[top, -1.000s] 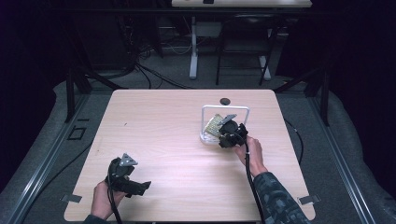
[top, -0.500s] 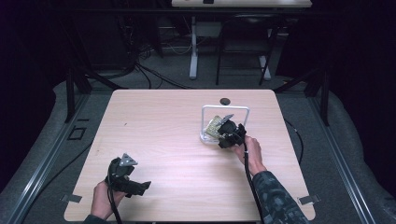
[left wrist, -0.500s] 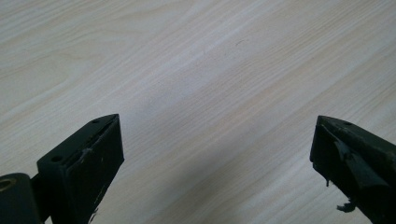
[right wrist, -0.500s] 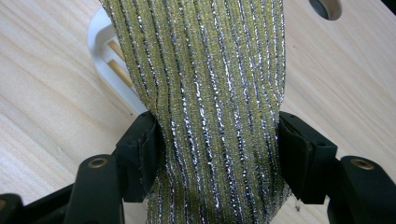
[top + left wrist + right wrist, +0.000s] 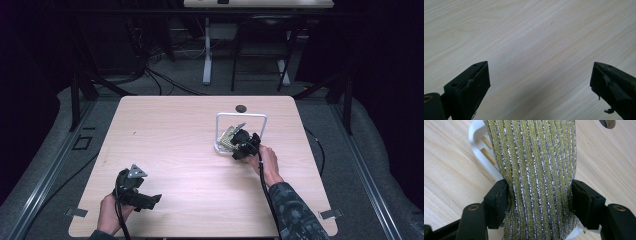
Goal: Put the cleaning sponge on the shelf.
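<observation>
My left fingers rest wide apart on the near left of the surface, holding nothing. Farther off on the right, my right fingers have just been loosening but still squeeze the green stripy cloth. It stretches straight away from them over the white rack.

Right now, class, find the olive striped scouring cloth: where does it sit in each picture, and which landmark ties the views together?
High view: the cloth lies right of centre, on the white rack, at the right gripper.
Right gripper view: it runs down the centre, pinched between the two black jaws.
Left gripper view: bare wooden table, no cloth.
Shared landmark: the white rack under the cloth.
</observation>
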Action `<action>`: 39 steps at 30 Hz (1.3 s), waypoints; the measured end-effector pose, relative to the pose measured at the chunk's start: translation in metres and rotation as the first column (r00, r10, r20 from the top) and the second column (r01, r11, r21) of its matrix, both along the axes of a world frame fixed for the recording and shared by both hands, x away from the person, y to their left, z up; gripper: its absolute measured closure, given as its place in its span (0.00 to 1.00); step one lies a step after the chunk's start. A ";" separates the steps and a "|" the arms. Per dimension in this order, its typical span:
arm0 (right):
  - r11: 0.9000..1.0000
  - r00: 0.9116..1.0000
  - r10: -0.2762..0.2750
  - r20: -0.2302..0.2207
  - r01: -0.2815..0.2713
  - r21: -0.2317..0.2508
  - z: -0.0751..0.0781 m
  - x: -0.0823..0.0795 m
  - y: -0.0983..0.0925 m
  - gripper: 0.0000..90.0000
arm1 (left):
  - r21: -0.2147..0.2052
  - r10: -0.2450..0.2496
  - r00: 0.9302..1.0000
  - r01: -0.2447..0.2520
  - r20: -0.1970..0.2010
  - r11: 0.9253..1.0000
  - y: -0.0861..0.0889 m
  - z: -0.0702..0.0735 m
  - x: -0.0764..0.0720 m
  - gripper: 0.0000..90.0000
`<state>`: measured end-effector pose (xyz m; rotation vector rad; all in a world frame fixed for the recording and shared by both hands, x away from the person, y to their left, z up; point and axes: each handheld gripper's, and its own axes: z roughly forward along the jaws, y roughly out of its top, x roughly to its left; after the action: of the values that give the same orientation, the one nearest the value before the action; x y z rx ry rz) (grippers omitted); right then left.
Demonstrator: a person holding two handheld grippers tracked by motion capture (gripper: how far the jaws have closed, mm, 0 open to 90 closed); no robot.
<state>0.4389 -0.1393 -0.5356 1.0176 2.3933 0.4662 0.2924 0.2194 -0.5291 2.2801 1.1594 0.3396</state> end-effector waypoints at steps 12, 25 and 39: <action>0.999 1.000 -0.011 -0.018 0.010 -0.038 -0.002 0.003 0.004 0.32 | 0.001 -0.001 1.000 0.001 0.002 1.000 0.000 0.000 0.000 0.03; 0.999 0.999 -0.034 0.003 0.034 0.008 0.005 0.000 -0.002 0.16 | 0.000 -0.003 1.000 0.003 0.001 1.000 0.000 0.001 0.000 0.03; 0.998 1.000 -0.002 0.026 0.001 0.056 0.021 -0.013 -0.003 0.18 | 0.000 -0.003 1.000 0.003 0.001 1.000 0.000 0.001 0.000 0.03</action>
<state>0.4262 -0.1422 -0.5151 1.0308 2.3679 0.5454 0.2921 0.2194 -0.5284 2.2811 1.1555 0.3393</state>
